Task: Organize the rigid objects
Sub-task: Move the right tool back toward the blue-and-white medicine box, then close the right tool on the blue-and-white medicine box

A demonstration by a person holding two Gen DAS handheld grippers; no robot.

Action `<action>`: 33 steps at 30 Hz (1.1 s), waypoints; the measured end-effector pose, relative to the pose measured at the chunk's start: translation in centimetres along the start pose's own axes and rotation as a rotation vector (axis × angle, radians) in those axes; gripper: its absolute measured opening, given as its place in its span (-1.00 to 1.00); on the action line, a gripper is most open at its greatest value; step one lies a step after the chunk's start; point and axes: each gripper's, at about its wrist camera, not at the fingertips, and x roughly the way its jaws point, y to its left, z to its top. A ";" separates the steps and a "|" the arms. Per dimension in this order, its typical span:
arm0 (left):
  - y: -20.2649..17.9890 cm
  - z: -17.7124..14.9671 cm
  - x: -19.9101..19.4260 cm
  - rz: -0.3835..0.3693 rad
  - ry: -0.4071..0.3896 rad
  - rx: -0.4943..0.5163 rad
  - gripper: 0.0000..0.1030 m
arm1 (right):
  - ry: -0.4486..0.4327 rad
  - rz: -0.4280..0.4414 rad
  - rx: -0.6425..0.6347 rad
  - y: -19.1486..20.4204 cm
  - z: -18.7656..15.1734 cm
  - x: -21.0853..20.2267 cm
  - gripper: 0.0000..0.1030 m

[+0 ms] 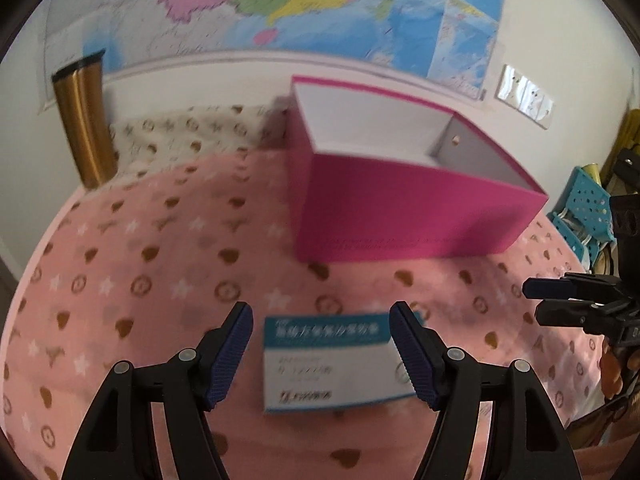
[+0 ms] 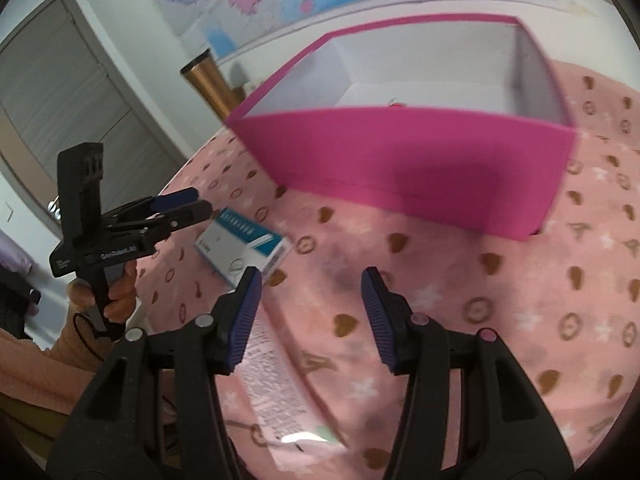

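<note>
The small white-and-blue carton [image 1: 336, 364] is lying flat on the pink cloth [image 1: 160, 264], near of the open pink box [image 1: 400, 216]. It looks light, stiff, crushable; its short sides suit gripping. The left tool [image 1: 322, 354] is hanging open astride it; the right tool [image 2: 312, 312] is gaping, empty. Open room is lying between carton and box.

The left gripper [image 2: 182, 206] body carries white lettering, seemingly "GenRobot.AI". The medicine box [image 1: 336, 364] bears blue Chinese print, too blurred to read.
</note>
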 end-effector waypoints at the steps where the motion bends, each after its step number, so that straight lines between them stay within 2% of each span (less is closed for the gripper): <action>1: 0.2 -0.3 0.1 -0.002 0.006 -0.004 0.40 | 0.010 0.012 -0.008 0.4 0.0 0.6 0.05; 9: 1.3 -1.7 0.6 -0.027 0.050 -0.037 0.40 | 0.089 0.075 -0.025 2.4 0.4 5.0 0.05; 19: 1.4 -2.6 1.0 -0.063 0.088 -0.021 0.40 | 0.158 0.101 -0.035 3.5 1.0 8.9 0.04; 27: 1.2 -3.0 1.5 -0.114 0.113 -0.040 0.36 | 0.174 0.106 -0.019 3.6 1.3 9.9 0.00; 33: 0.6 -2.9 1.6 -0.114 0.114 -0.030 0.36 | 0.169 0.086 -0.009 3.4 1.4 9.8 -0.01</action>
